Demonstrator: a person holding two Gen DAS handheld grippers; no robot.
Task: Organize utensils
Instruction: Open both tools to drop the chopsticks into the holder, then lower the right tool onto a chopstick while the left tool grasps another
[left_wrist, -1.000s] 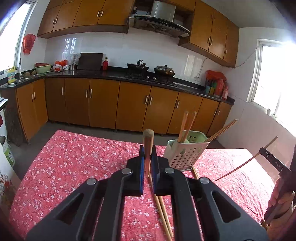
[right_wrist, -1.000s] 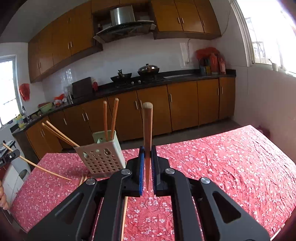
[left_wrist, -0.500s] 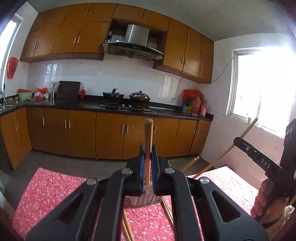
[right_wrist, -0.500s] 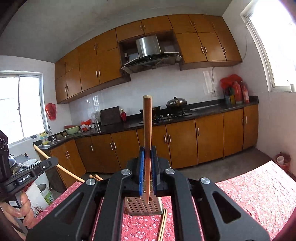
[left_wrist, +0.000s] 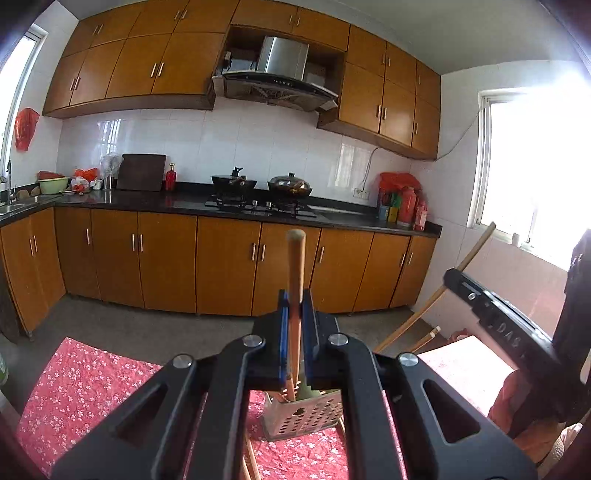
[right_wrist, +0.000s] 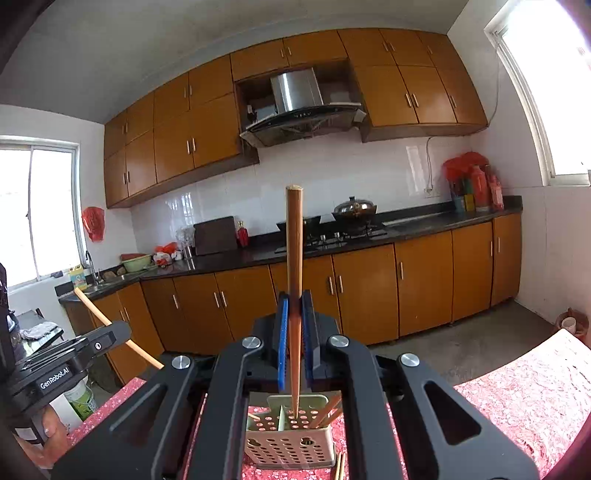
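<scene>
While clamped, both chopsticks (left_wrist: 295, 280) (right_wrist: 294, 280) seemingly over holder (right_wrist: 288, 439).

Holder (left_wrist: 301, 415): lower part and sides masked by left claw (left_wrist: 294, 325) arms; contents unreadable. Right view: holder (right_wrist: 288, 435) base cut by claw arms. Loose chopsticks (right_wrist: 340, 469) run off bottom edge. Surface (left_wrist: 81, 387) mostly covered by claw body. Bottle labels (left_wrist: 406, 201) too small to read.

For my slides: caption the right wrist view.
Right gripper shut on an upright chopstick above the perforated utensil holder on a red floral tablecloth.
</scene>
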